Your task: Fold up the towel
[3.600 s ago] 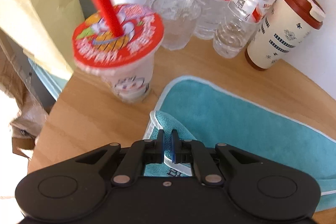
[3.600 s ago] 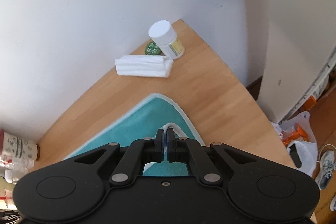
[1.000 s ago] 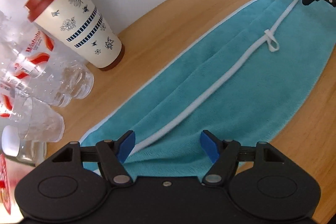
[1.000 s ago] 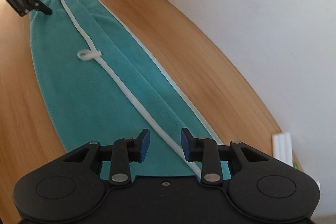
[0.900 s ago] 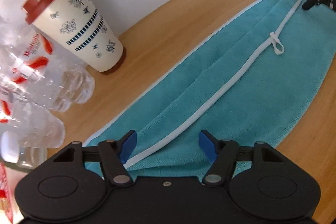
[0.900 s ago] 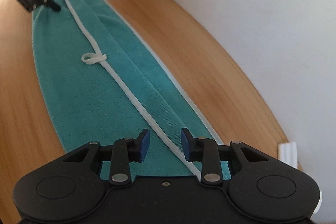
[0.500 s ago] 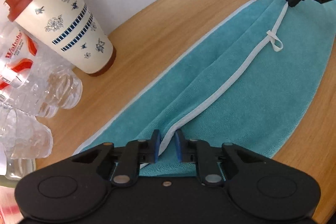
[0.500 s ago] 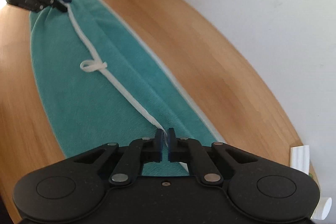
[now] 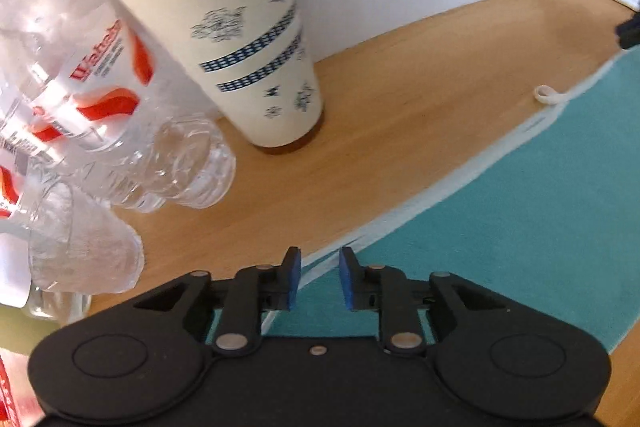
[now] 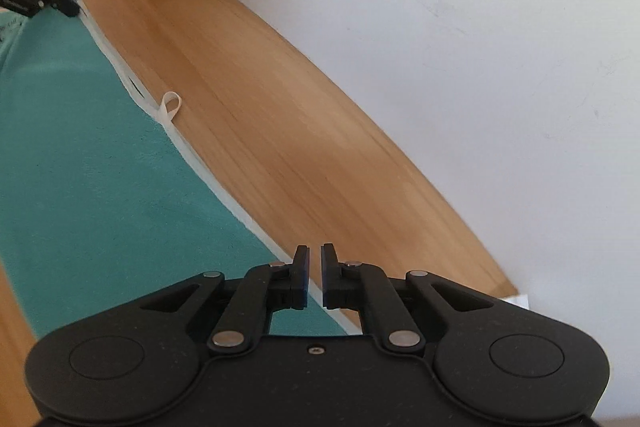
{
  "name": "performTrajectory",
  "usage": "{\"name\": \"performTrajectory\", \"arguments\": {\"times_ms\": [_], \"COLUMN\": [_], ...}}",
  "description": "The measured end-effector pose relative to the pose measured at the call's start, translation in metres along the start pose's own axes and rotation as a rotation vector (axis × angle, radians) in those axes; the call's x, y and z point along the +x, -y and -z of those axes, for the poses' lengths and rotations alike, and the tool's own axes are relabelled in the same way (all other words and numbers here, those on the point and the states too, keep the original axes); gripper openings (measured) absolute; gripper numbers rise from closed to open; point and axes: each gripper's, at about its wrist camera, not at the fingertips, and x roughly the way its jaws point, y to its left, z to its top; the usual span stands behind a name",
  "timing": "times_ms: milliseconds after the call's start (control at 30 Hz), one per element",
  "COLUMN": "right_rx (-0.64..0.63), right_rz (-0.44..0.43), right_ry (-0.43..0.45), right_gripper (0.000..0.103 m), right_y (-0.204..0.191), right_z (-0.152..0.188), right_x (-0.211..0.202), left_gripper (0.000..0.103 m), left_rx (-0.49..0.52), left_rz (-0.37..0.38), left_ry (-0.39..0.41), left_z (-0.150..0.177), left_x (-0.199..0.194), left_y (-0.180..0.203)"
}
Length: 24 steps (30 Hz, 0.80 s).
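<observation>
Fingers of left gripper [image 9: 319, 277] & right gripper [image 10: 314, 275] sit parted, nothing between, each over the white hem of towel [image 10: 80, 163], prob. so hem lies straight; towel flat on table [image 10: 256, 131], loop [image 10: 169, 105] ahead, cup [image 9: 240, 39] beyond left.

- The towel [image 10: 80, 179] is teal cloth with a soft, napped pile and a smooth white trim.
- The tabletop [image 10: 260, 131] is light wood, smooth, with a faint sheen.
- The left claw [image 9: 316, 283] is matt black plastic with blue pads and small metal pins.
- The cup [image 9: 248, 39] looks like matt paper under a glossy red-brown lid.
- The bottles [image 9: 120, 115] are clear, shiny plastic.
</observation>
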Motion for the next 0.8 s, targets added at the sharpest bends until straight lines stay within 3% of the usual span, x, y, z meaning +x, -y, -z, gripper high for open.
{"name": "performTrajectory", "arguments": {"times_ms": [200,267,467,533,633,800], "right_rx": [0.182,0.264,0.357,0.382,0.412,0.447], "right_rz": [0.082,0.099,0.158,0.168,0.201,0.216], "right_ry": [-0.018,-0.056,-0.115,-0.106,-0.098,-0.117], "right_gripper": [0.007,0.007,0.008,0.013,0.032,0.031], "right_y": [0.033,0.042,0.04,0.041,0.043,0.045], "right_z": [0.048,0.075,0.107,0.114,0.119,0.12], "right_x": [-0.031,-0.033,-0.017,-0.015,-0.017,-0.014], "left_gripper": [0.054,0.056,0.056,0.056,0.057,0.057], "left_rx": [-0.086,-0.108,-0.185,-0.196,-0.219,-0.244], "left_rz": [-0.054,-0.071,-0.141,-0.155,-0.185,-0.242], "left_ry": [0.025,0.022,-0.045,-0.057,-0.056,-0.008], "left_z": [0.009,0.015,0.042,0.045,0.046,0.037], "left_x": [-0.022,-0.025,-0.014,-0.007,0.004,-0.002], "left_y": [-0.023,-0.027,-0.031,-0.033,-0.037,-0.041]}}
